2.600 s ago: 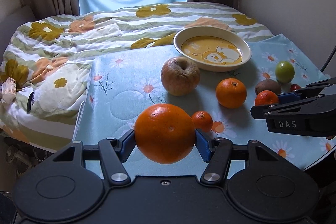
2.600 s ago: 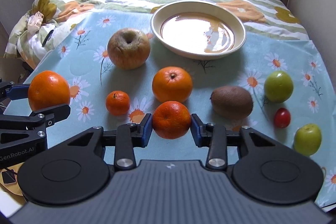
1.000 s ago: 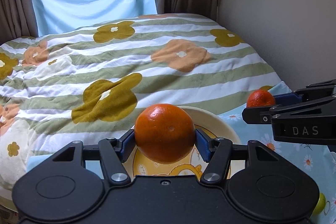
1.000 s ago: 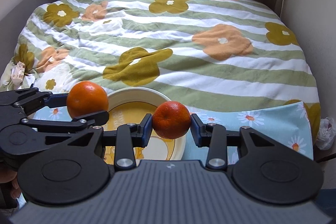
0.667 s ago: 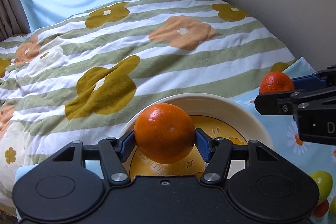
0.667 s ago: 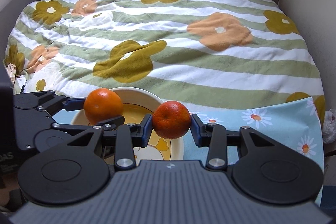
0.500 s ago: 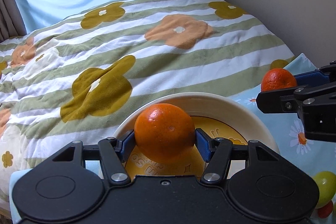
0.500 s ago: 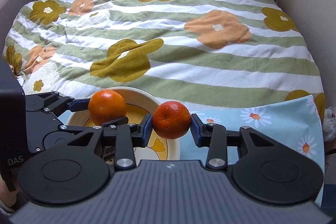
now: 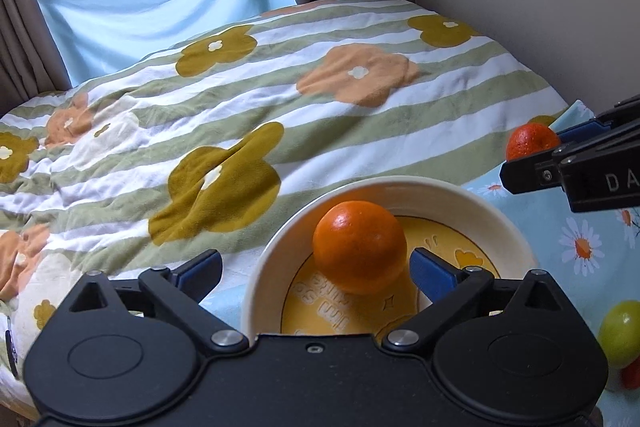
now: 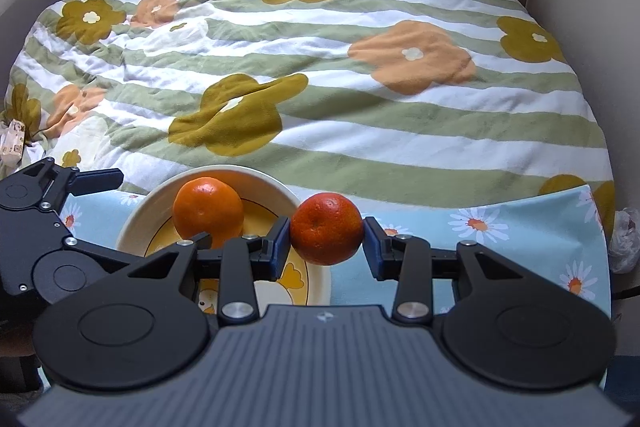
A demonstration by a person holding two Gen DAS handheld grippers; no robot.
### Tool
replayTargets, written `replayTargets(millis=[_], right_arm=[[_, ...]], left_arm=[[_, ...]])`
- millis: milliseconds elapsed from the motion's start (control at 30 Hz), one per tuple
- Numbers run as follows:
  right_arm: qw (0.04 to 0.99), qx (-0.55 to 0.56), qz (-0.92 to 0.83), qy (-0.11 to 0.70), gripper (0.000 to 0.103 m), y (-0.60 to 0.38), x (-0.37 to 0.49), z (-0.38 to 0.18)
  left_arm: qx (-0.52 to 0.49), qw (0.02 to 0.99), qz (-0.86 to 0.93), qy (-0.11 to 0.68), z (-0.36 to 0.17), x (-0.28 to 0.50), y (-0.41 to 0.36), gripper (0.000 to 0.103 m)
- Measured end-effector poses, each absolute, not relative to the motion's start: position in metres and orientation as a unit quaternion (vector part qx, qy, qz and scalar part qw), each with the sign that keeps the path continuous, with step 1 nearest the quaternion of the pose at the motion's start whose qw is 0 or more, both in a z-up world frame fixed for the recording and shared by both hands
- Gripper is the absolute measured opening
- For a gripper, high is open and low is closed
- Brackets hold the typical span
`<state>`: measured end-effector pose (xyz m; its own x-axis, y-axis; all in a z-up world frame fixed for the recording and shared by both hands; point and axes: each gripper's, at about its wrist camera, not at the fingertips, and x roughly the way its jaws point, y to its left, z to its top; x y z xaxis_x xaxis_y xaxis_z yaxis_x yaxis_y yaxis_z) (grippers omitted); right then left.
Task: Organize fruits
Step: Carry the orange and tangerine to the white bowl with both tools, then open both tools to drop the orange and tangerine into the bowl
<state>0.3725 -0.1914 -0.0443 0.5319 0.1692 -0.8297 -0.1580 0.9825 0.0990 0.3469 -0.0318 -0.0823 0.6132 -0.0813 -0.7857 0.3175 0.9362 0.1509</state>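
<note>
While angled downward, left tool [image 9: 316, 269] splayed over bowl [image 9: 500, 223].

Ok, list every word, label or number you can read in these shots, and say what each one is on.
"DA", cut off by the picture's edge: white letters on the black body of the right gripper, seen from the left wrist view.
Pale lettering on the yellow bottom of the bowl, beside the orange: upside down and partly hidden, not readable.
Small white emblem on the right gripper's ribbed housing: a logo, no letters.
Nothing else legible.
</note>
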Motion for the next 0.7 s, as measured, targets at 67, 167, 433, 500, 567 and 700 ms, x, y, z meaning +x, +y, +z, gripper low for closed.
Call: replayTargets(millis=[67,167,433,500,567,700], right_arm=[[0.875,-0.005,0.101,0.473,0.054,-0.188,0.372,-0.046],[0.872,-0.029,0.107,0.477,0.054,-0.178,0.372,-0.051],[0.864,-0.063,0.145,0.478,0.054,-0.149,0.377,-0.073],[0.862,-0.070,0.154,0.478,0.054,-0.143,0.379,-0.078],[0.861,-0.075,0.163,0.476,0.054,-0.138,0.379,-0.084],[0.859,-0.085,0.173,0.475,0.054,-0.132,0.379,-0.092]], left_arm=[[0.146,0.884,-0.117,0.427,-0.081,0.339,-0.027,0.102],[0.150,0.878,-0.120,0.437,-0.080,0.329,-0.020,0.102],[0.122,0.883,-0.092,0.443,-0.073,0.311,0.001,0.102],[0.109,0.883,-0.086,0.449,-0.071,0.310,0.007,0.102],[0.101,0.883,-0.079,0.452,-0.070,0.309,0.012,0.102],[0.097,0.882,-0.077,0.455,-0.068,0.305,0.019,0.102]])
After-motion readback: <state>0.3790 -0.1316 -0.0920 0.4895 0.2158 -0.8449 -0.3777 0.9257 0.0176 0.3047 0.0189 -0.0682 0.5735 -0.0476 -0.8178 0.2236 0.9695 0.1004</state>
